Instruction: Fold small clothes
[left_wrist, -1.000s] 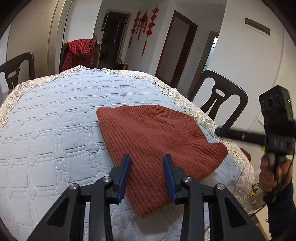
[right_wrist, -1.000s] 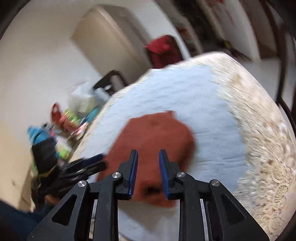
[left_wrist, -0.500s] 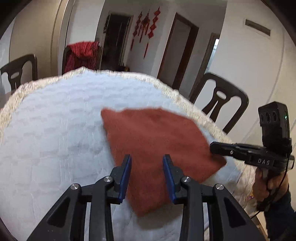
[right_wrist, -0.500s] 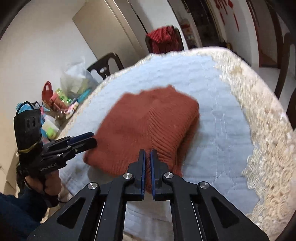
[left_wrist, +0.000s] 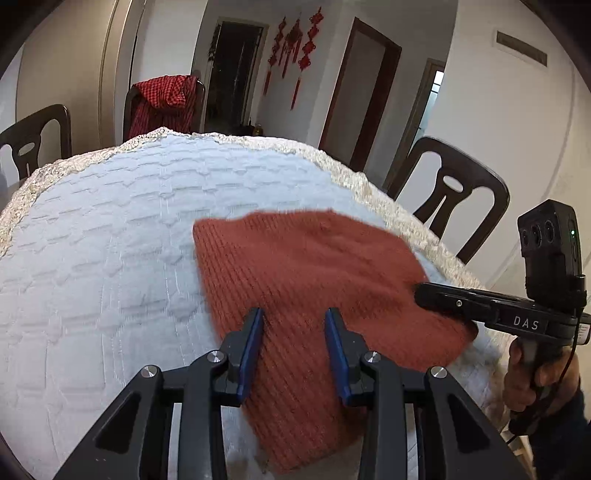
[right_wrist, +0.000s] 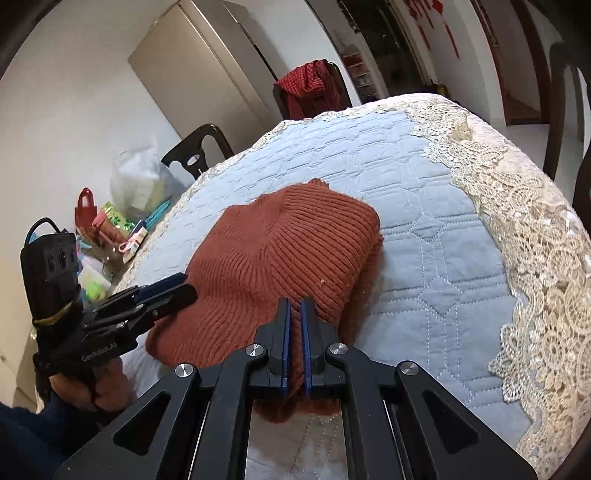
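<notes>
fold just starting
our right gripper (right_wrist: 294, 314) pinches the rust knit garment (right_wrist: 280, 251) at lower centre; left gripper (left_wrist: 294, 325) spread wide, empty; all folds remain.

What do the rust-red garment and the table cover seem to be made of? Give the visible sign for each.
Rust-red garment: knitted yarn, probably wool or acrylic; raised ribs and a fuzzy matte surface.
Table cover: pale blue quilted fabric, likely cotton; stitched geometric lines, with a cream lace border of openwork.
</notes>
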